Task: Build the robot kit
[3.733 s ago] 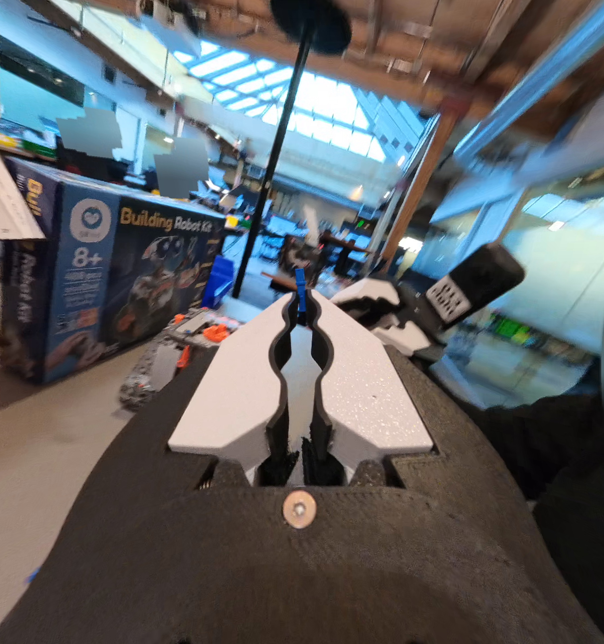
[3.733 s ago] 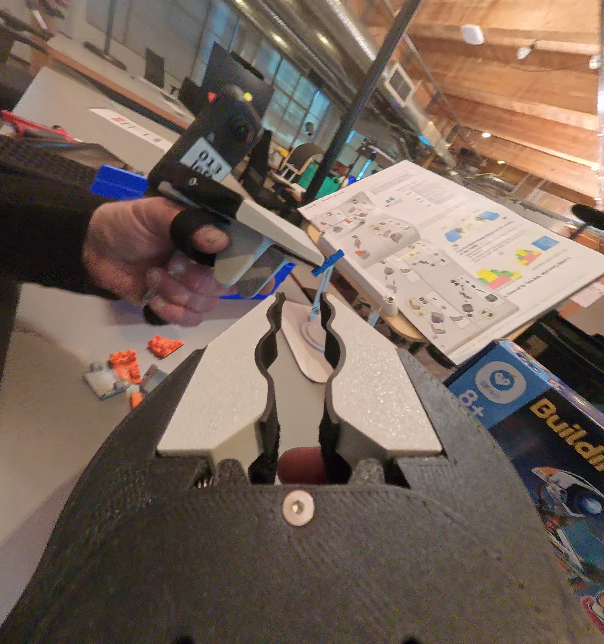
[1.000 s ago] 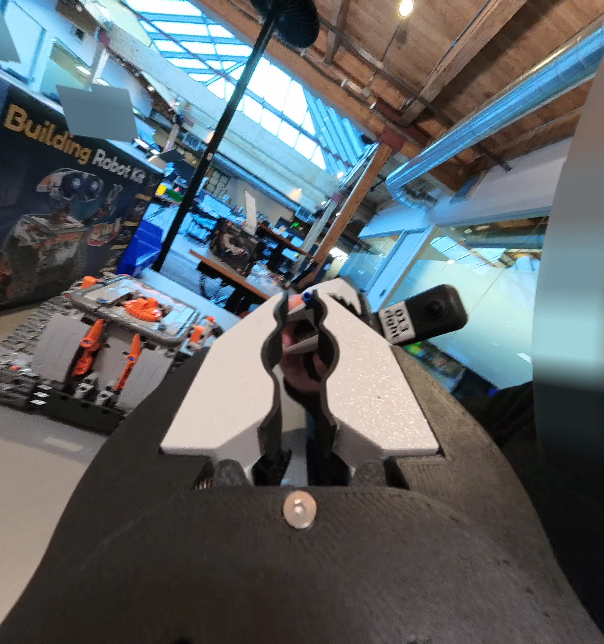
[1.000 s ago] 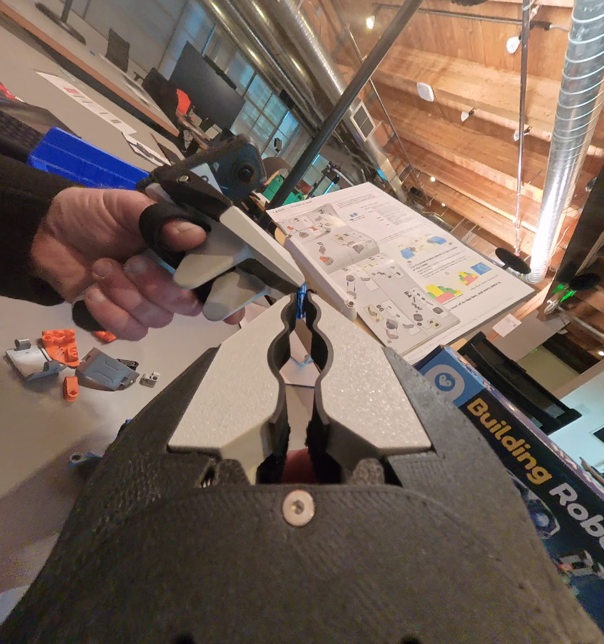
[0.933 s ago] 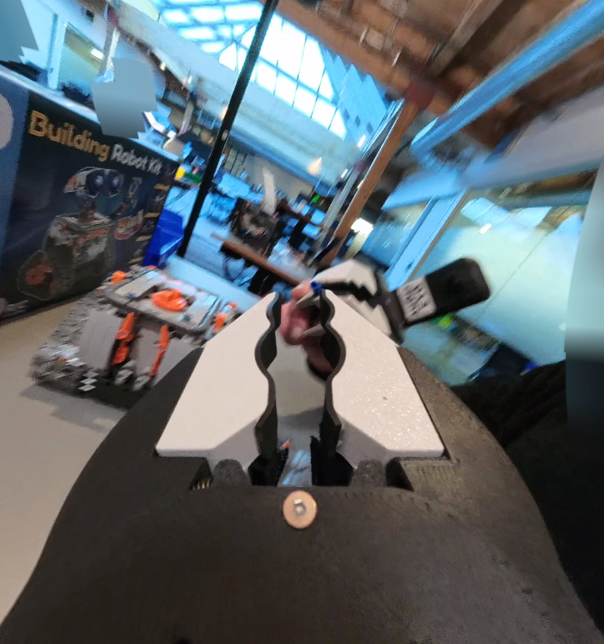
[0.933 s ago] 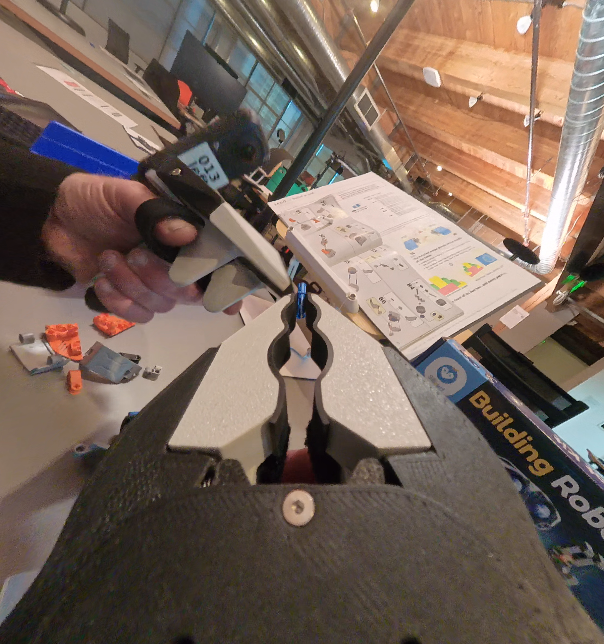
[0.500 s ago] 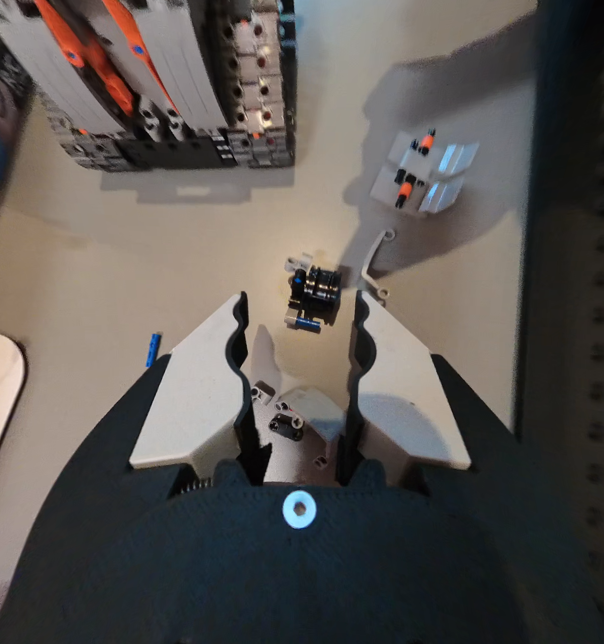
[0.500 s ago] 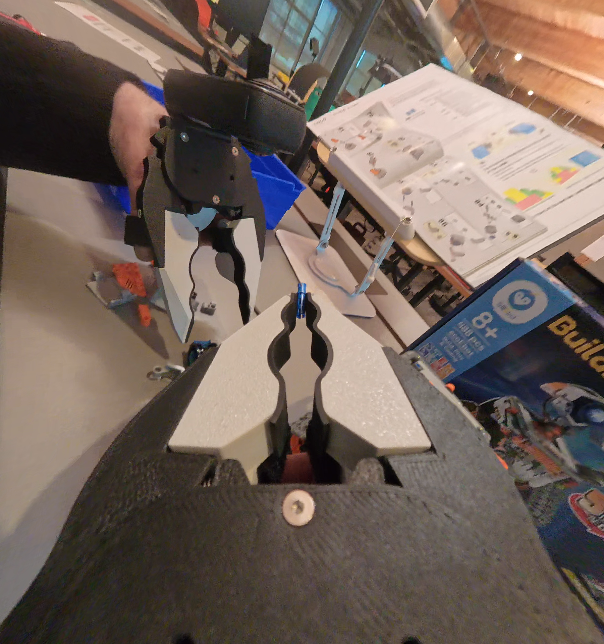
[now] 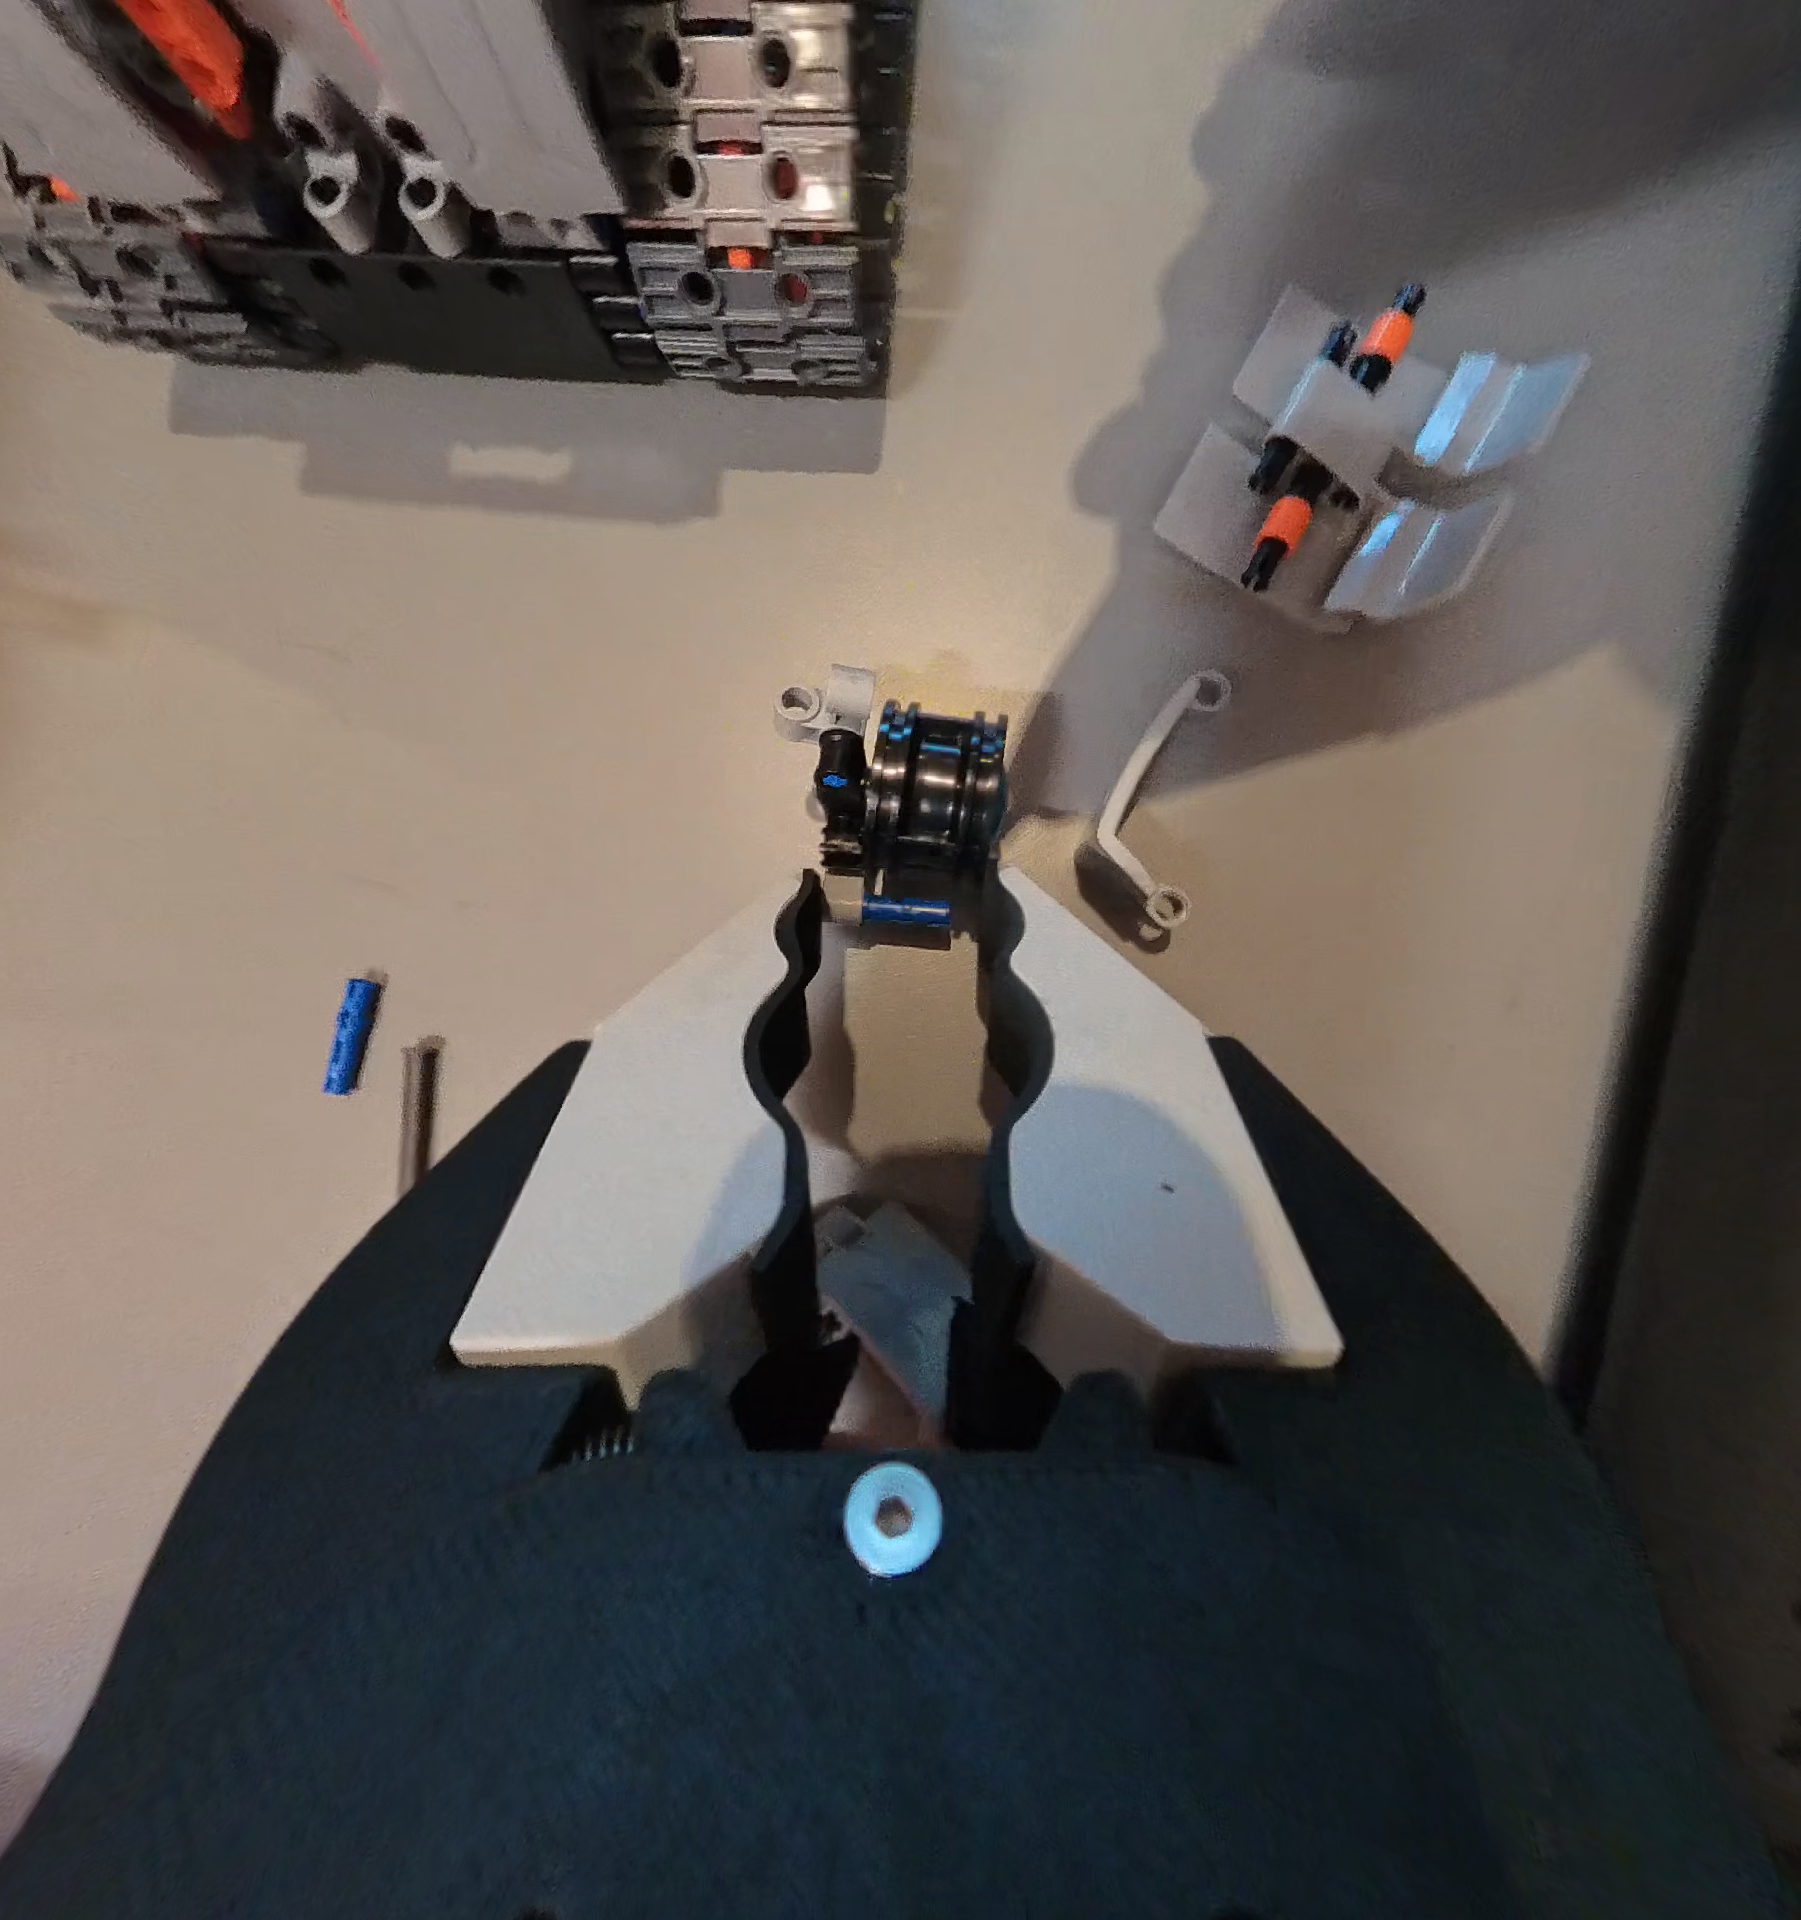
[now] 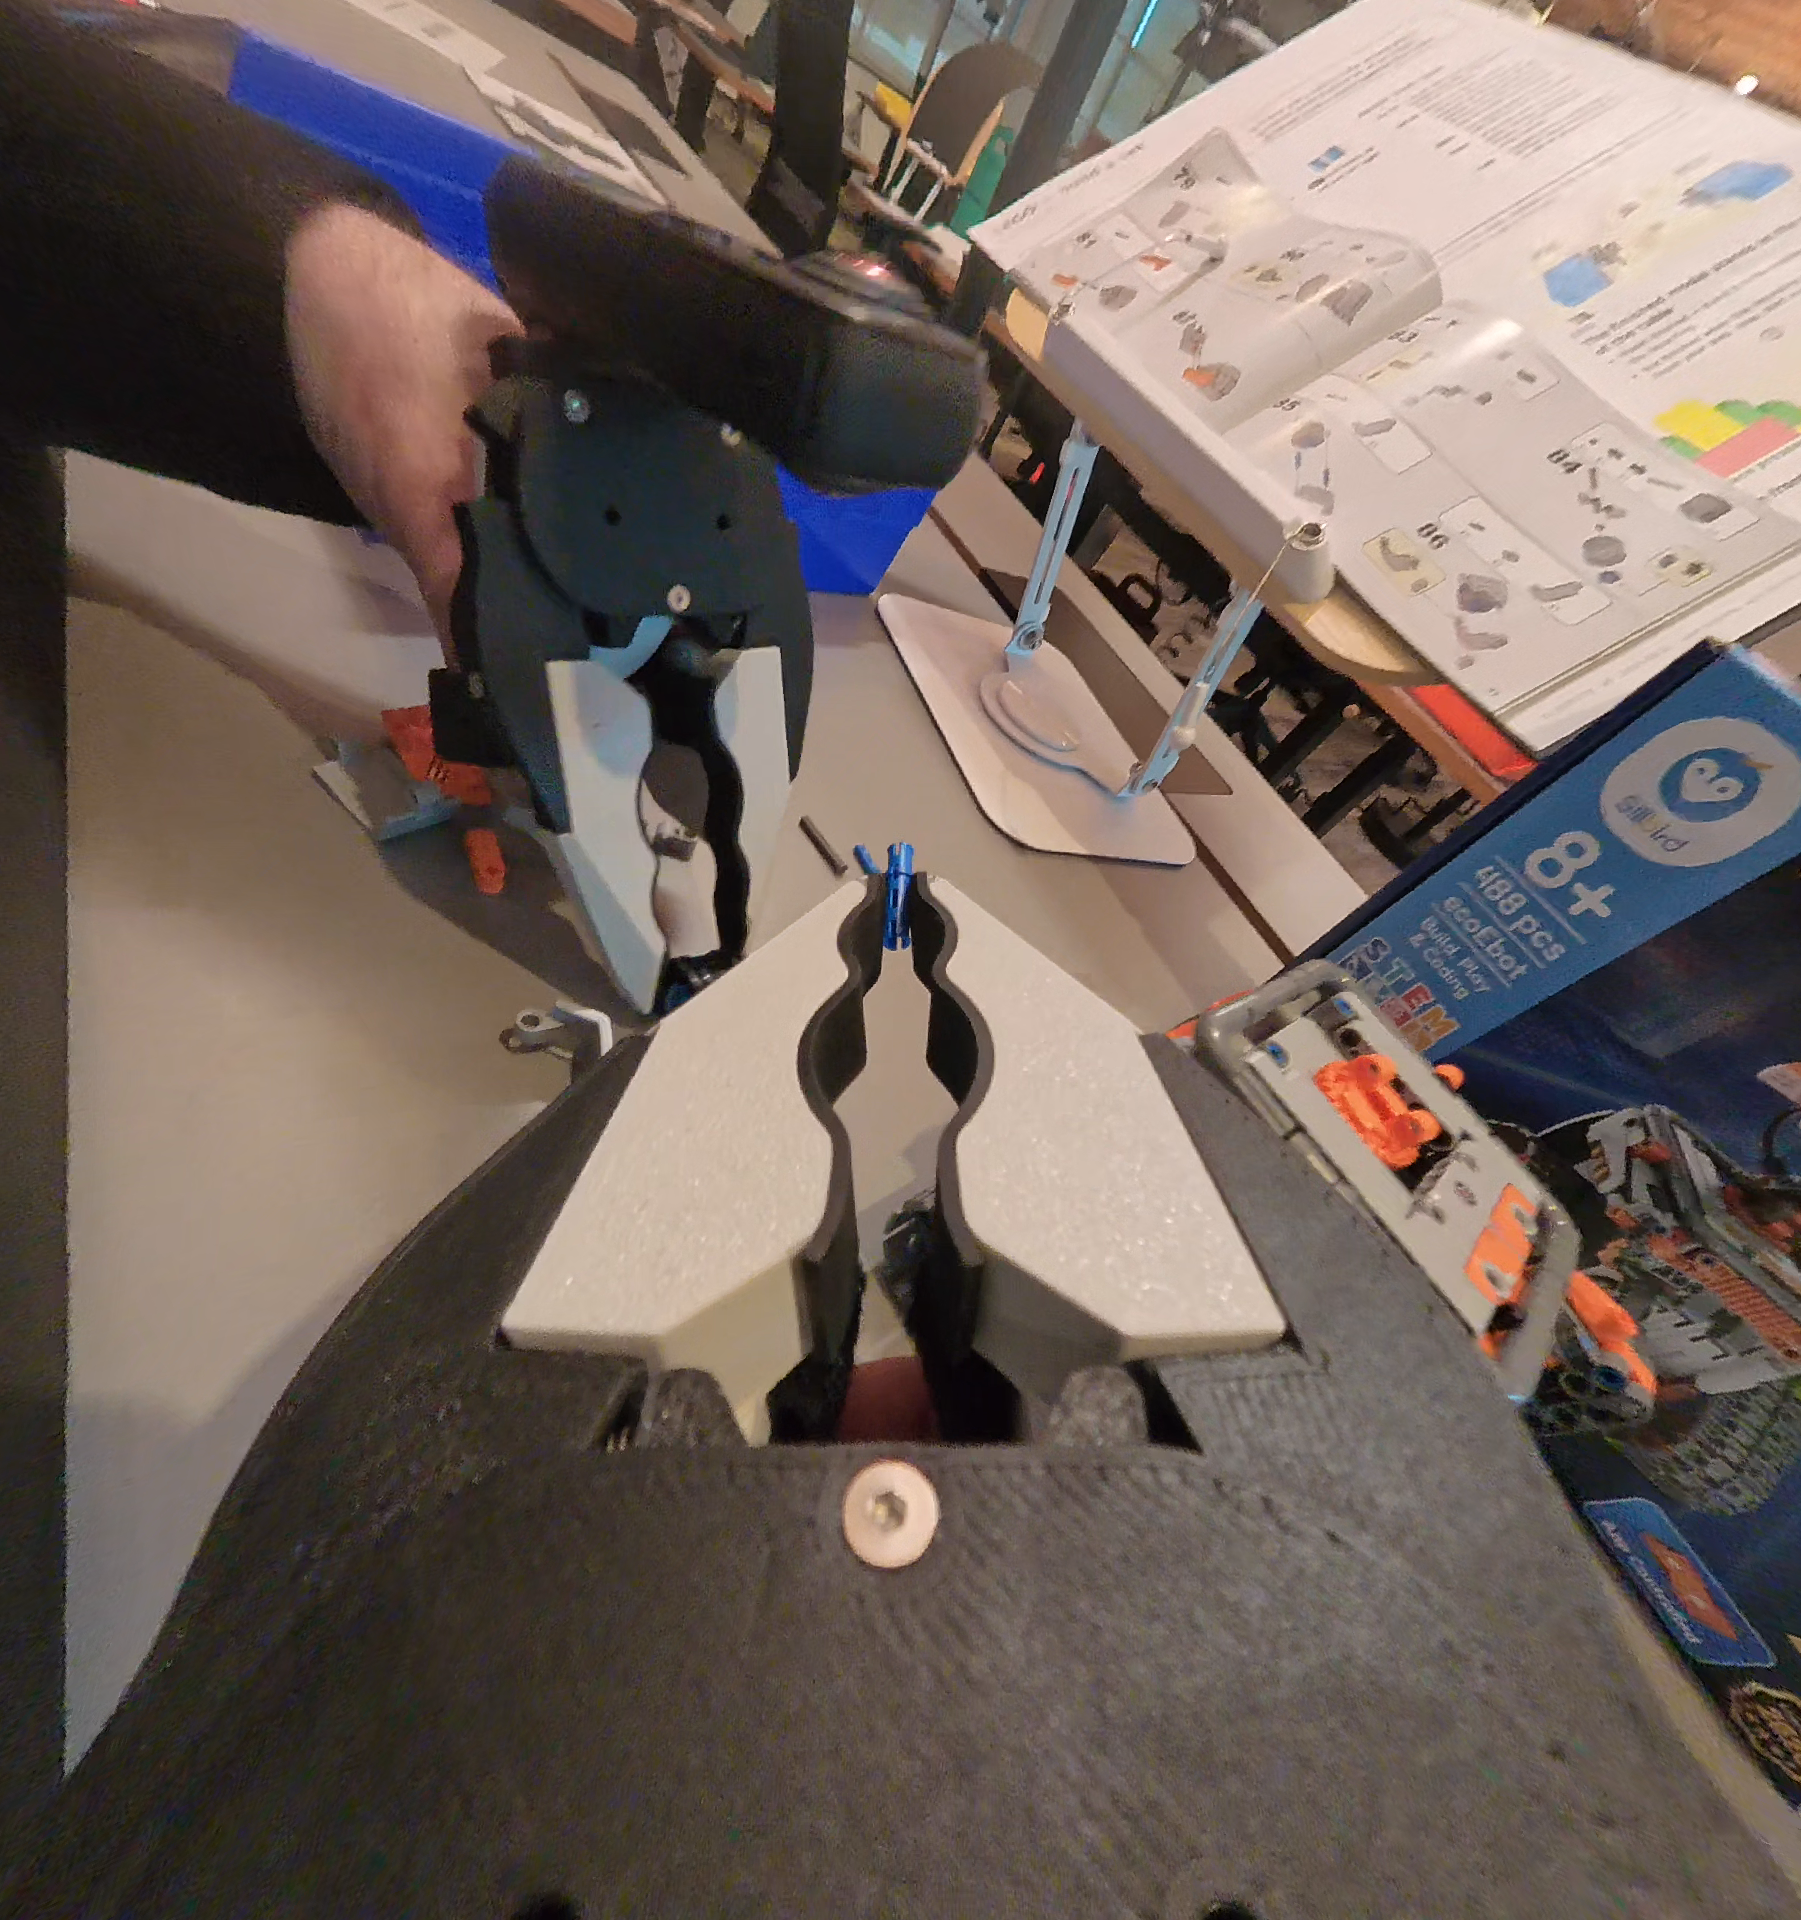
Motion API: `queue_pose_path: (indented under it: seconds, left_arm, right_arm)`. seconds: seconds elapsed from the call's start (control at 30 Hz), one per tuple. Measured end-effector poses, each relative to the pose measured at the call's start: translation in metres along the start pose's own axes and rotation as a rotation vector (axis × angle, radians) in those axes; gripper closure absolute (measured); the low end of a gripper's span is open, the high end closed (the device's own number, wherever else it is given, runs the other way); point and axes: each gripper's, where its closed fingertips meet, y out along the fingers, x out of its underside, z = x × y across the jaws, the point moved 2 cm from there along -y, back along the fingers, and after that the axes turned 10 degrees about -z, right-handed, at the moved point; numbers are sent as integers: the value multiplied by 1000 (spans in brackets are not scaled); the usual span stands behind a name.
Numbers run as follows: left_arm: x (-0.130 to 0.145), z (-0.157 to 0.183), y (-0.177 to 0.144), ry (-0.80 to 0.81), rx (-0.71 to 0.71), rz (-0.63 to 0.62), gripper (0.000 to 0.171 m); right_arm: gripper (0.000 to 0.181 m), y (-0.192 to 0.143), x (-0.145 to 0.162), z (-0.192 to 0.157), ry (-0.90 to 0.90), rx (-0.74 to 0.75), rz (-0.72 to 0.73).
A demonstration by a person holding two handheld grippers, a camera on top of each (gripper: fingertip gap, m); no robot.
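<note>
Lowered since before, the left gripper points down, parted around a black wheel piece; right gripper pinches a blue pin.

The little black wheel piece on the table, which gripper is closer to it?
Left. The left gripper hangs open right over the black wheel piece, fingertips at either side. The right gripper is off to one side, shut on a blue pin.

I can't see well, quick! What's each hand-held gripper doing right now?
Left hand-held gripper: open, holding nothing, tips beside the small black wheel piece.
Right hand-held gripper: shut on a small blue pin.
</note>
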Motion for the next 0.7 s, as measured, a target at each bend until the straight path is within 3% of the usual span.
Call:
queue_pose_path:
  seconds: [0.17, 0.23, 0.33, 0.43, 0.7]
  left_arm:
    - [3, -3, 9, -109, -70, -29, 144]
    - [2, 1, 8, -95, -85, -42, 133]
    - [0, 12, 7, -103, -30, -37, 126]
    - [-1, 25, 5, -44, 42, -19, 131]
    - [-16, -24, -15, -57, -94, 102, 140]
  right_arm:
    - [179, 8, 11, -11, -12, -34, -56]
    - [179, 9, 14, -12, -6, -39, -69]
    - [179, 9, 17, -11, 8, -40, -80]
    - [179, 9, 21, -11, 21, -40, -91]
    - [179, 10, 29, -8, 76, -70, -101]
